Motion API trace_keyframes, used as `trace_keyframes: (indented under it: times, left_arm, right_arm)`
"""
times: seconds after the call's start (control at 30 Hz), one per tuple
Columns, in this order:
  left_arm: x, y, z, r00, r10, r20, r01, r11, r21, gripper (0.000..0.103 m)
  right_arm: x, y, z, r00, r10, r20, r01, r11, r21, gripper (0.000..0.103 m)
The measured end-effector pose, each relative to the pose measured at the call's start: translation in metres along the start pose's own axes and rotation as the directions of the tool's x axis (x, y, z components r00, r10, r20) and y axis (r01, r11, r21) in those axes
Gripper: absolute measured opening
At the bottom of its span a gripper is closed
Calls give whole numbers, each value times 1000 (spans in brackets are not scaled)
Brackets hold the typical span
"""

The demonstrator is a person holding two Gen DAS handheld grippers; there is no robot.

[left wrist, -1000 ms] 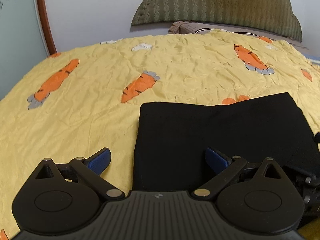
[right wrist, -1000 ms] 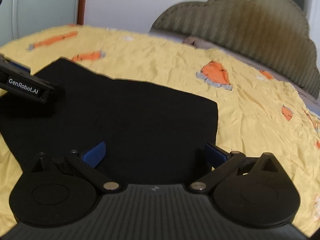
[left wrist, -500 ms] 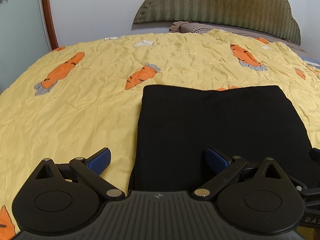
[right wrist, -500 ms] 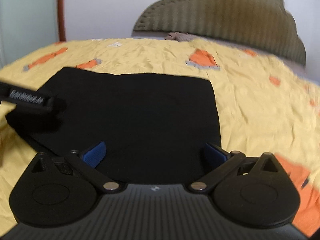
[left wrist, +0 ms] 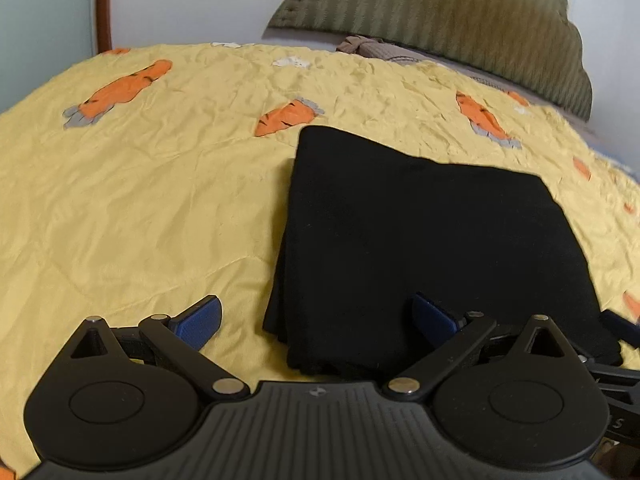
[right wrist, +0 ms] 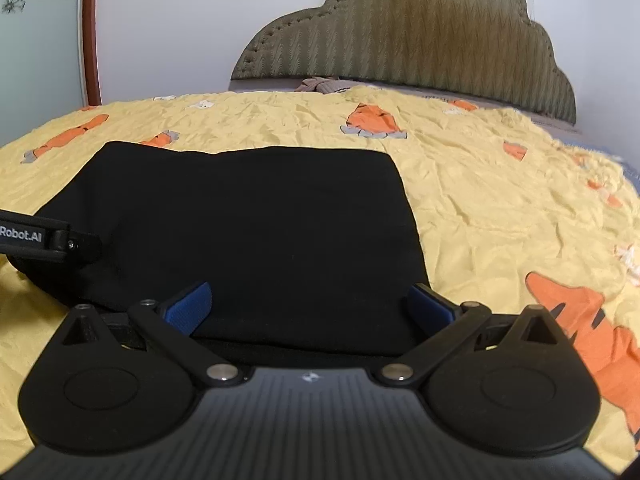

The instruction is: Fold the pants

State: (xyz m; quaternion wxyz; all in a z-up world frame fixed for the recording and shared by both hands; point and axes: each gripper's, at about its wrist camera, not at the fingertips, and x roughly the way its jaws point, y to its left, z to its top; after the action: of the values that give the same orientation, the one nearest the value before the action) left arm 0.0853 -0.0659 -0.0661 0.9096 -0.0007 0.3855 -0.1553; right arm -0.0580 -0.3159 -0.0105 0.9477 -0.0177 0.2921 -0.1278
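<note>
The black pants lie folded into a flat rectangle on the yellow carrot-print bedspread; they also show in the right wrist view. My left gripper is open and empty, at the near left corner of the stack, its right pad over the cloth. My right gripper is open and empty over the near edge of the pants. The left gripper's side shows at the pants' left edge in the right wrist view.
The bedspread spreads wide around the pants. A padded olive headboard and a brown pillow stand at the far end, against a white wall. A glass panel with a red-brown frame is at the far left.
Both grippers have shifted and turned over the near side of the folded pants and stayed open. The pants lie flatter and squarer than a second ago.
</note>
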Motion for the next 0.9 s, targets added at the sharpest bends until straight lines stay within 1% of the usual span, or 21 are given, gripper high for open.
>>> trace_keyframes:
  times: [0.07, 0.17, 0.33, 0.4, 0.63, 0.9]
  left_arm:
    - [-7, -4, -5, 1000, 16, 15, -16, 1000, 22, 103]
    - [-18, -11, -12, 998, 42, 42, -44, 997, 56, 102]
    - [-33, -19, -17, 997, 64, 53, -68, 994, 88, 101]
    - [-38, -22, -19, 996, 73, 61, -78, 992, 97, 101]
    - [-43, -29, -28, 996, 76, 50, -82, 989, 120, 101]
    - [-47, -30, -35, 997, 73, 35, -76, 991, 109, 101]
  right_arm:
    - [-1, -4, 0, 1000, 13, 2, -13, 1000, 21, 103]
    - [-4, -1, -2, 1000, 2, 13, -2, 1000, 7, 103]
    - [-5, 0, -3, 1000, 1, 11, -1, 1000, 6, 103]
    - [-6, 2, -3, 1000, -11, 10, 11, 1000, 1, 103]
    - [-21, 17, -9, 994, -101, 32, 102, 994, -28, 103]
    - [-33, 14, -14, 995, -101, 23, 102, 995, -20, 103]
